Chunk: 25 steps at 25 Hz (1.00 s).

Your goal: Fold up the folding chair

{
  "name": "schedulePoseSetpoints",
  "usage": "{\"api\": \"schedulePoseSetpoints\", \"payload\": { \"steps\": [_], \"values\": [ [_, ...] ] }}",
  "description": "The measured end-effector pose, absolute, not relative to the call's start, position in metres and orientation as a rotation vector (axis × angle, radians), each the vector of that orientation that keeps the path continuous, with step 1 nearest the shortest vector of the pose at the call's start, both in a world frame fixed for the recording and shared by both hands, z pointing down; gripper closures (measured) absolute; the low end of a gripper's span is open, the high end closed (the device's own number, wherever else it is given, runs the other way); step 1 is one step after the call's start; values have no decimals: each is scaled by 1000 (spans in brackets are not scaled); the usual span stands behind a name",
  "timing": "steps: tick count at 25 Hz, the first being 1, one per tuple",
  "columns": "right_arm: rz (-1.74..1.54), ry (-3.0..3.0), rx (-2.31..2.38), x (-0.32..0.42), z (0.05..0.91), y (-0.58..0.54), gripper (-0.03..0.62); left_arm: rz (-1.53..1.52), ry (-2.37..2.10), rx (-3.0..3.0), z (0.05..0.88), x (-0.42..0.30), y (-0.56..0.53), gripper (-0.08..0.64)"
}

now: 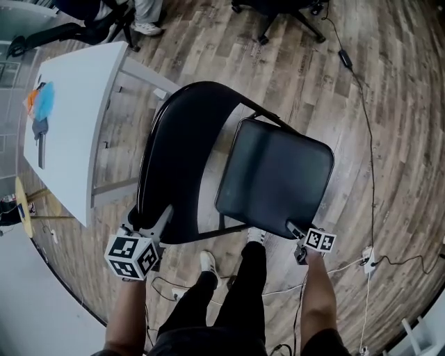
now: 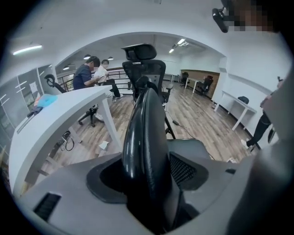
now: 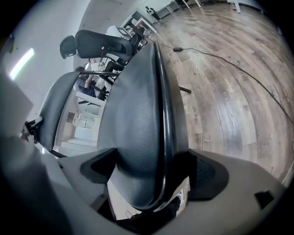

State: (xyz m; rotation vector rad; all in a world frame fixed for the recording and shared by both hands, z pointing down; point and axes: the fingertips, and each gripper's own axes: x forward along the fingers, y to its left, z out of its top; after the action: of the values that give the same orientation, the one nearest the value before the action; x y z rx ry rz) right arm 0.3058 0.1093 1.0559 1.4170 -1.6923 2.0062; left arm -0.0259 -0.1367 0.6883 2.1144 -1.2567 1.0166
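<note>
The black folding chair stands unfolded on the wood floor, its curved backrest [image 1: 184, 153] at the left and its padded seat [image 1: 274, 177] at the right. My left gripper [image 1: 161, 224] straddles the near edge of the backrest [image 2: 144, 124], which runs up between the wide-spread jaws [image 2: 147, 172]; I see no squeeze on it. My right gripper [image 1: 295, 233] sits at the near right corner of the seat. In the right gripper view the seat edge [image 3: 147, 114] fills the gap between the spread jaws [image 3: 151, 170].
A white table [image 1: 69, 125] stands close on the left of the chair. An office chair base [image 1: 278, 14] is at the far side. A cable [image 1: 365, 139] runs along the floor to a power strip [image 1: 368, 259] at the right. My own shoes [image 1: 208, 263] are just below the chair.
</note>
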Motion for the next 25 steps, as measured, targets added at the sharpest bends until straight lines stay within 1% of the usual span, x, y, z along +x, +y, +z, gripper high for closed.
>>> {"api": "schedulePoseSetpoints", "payload": {
  "steps": [2, 4, 8, 12, 13, 18, 25],
  "values": [
    [2030, -1717, 1381, 302, 1058, 108, 140, 1004, -1249, 2117, 690, -23, -136, 319],
    [2056, -1731, 1361, 302, 1058, 107, 141, 993, -1252, 2115, 691, -22, -135, 331],
    [2122, -1729, 1298, 301, 1053, 108, 143, 1001, -1246, 2123, 690, -22, -135, 334],
    [2128, -1797, 1286, 294, 1025, 103, 150, 934, -1269, 2141, 678, -24, -138, 351],
    [2123, -1820, 1282, 289, 1016, 100, 152, 921, -1280, 2139, 674, -27, -140, 361],
    [2126, -1890, 1238, 260, 961, 98, 153, 949, -1297, 2126, 646, -39, -140, 362],
    [2078, -2021, 1197, 209, 874, 61, 152, 918, -1318, 2148, 599, -65, -155, 377]
  ]
}}
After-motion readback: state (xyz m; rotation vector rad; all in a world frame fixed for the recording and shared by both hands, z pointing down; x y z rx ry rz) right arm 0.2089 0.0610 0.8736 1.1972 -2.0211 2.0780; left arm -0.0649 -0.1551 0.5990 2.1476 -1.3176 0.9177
